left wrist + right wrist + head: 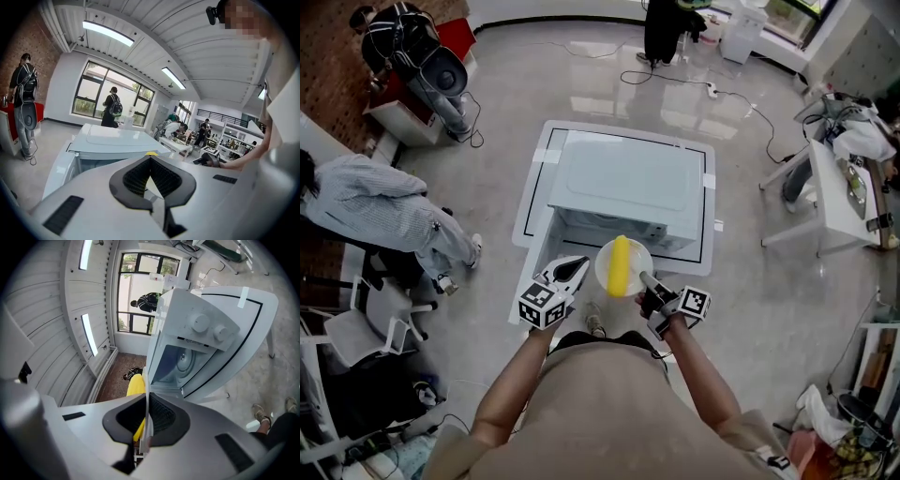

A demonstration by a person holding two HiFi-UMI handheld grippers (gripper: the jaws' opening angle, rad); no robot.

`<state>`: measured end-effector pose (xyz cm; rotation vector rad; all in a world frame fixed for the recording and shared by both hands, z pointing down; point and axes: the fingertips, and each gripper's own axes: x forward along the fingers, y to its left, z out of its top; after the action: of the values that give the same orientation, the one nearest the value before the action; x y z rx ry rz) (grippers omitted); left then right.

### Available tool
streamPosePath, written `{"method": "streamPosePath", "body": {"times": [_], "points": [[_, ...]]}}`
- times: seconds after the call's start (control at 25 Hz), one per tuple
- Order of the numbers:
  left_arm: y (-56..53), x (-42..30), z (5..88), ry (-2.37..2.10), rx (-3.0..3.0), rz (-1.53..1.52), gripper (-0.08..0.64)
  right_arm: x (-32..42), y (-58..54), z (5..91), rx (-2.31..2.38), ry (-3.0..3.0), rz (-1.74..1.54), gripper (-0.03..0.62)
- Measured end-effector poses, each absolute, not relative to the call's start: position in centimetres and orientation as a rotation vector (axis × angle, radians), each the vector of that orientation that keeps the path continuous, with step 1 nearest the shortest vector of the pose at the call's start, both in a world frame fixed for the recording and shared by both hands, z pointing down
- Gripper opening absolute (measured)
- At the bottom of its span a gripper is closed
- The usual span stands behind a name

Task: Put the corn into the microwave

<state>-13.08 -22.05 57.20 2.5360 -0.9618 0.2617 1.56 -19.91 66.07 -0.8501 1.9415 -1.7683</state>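
- my right gripper (643, 277) is clamped on the near right rim of the plate (637, 254). it is rolled on its side, so the rim runs edge-on between the pads.
- the corn (621, 265) lies loose on the plate, which is in the air just in front of the microwave (623, 178).
- my left gripper (581, 265) has its jaws closed on nothing, with the tips just beside the plate's left rim. i cannot tell whether they touch it.
- the cavity (178, 362) stands open toward me with its turntable bare, so i judge the step in hand to be carrying the plate in.
- the one-sided grip looks like the weak point: the plate will want to droop away from my right jaws, and the corn can roll.
- so i should hold the rim flat and go in slow and straight.
- i should lift the plate clear of the opening's lower lip and set it down on the turntable before loosening.
- if the plate sags, my left tips could prop its free side from underneath.
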Motion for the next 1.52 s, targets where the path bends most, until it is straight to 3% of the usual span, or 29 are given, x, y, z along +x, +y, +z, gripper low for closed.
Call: {"method": "streamPosePath", "body": {"times": [1.52], "points": [[-28.8,-12.8,64.9,-0.926,2.504,0.505,-0.003,-2.0,-34.0,83.7,-1.092,1.647,-1.725,0.018]]}}
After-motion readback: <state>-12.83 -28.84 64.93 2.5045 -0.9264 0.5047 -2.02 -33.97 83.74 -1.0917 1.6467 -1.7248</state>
